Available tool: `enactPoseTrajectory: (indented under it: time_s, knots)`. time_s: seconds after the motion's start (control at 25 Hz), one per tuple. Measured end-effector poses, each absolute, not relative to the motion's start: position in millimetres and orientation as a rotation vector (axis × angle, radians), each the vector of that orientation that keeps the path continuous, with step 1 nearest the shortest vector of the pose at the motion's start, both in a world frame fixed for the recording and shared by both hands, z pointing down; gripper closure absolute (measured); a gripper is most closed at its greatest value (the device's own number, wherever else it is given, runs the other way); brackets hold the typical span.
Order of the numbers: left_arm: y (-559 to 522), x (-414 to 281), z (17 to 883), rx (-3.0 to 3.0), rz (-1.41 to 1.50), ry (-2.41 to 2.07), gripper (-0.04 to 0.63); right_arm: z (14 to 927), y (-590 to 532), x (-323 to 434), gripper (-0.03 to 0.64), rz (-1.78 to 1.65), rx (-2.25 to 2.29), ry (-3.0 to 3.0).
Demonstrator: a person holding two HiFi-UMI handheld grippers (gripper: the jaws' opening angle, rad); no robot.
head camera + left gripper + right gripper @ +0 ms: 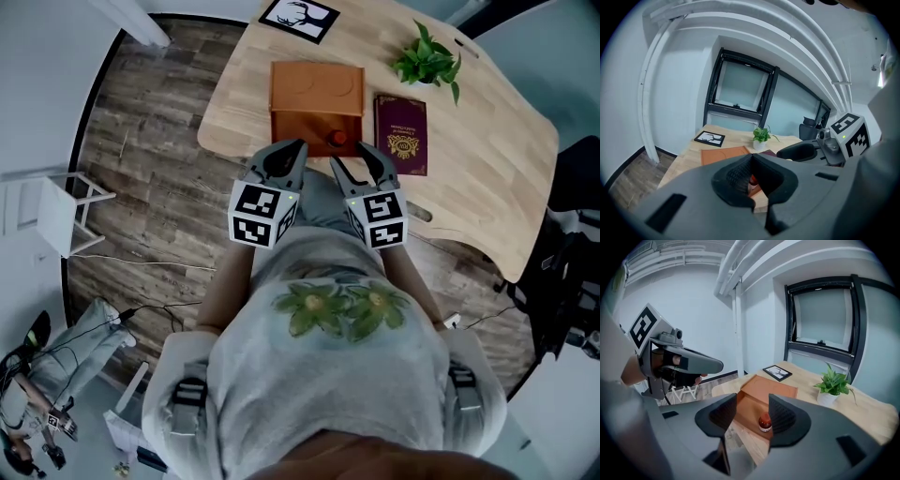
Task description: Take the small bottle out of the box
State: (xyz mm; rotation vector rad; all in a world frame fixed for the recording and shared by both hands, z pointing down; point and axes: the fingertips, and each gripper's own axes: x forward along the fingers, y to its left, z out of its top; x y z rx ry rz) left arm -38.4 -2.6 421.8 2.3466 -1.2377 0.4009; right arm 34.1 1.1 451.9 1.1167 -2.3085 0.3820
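Observation:
An orange-brown box (317,94) stands open on the wooden table (487,141), its lid laid back. A small bottle (337,140) with a red cap stands upright in the box's near right corner. My left gripper (291,150) hovers at the table's near edge, in front of the box, jaws together and empty. In the left gripper view the bottle (752,180) peeks through the hollow behind the gripper's (751,159) closed tips. My right gripper (349,155) is open just short of the bottle. In the right gripper view the bottle (764,422) shows between the spread jaws (752,401), farther off and untouched.
A maroon booklet (401,133) lies right of the box. A small potted plant (427,58) stands behind it, and a framed picture (300,17) lies at the far edge. A white stool (56,211) stands on the floor to the left, dark equipment (572,262) to the right.

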Motion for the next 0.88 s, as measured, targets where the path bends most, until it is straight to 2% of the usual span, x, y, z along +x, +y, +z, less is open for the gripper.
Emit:
enactPoseTrajectory:
  time_s: [0.88]
  knots:
    - [-47, -19, 465, 2.324, 0.553, -1.066, 0.588, 513, -33, 34, 0.416, 0.512, 1.017, -2.223]
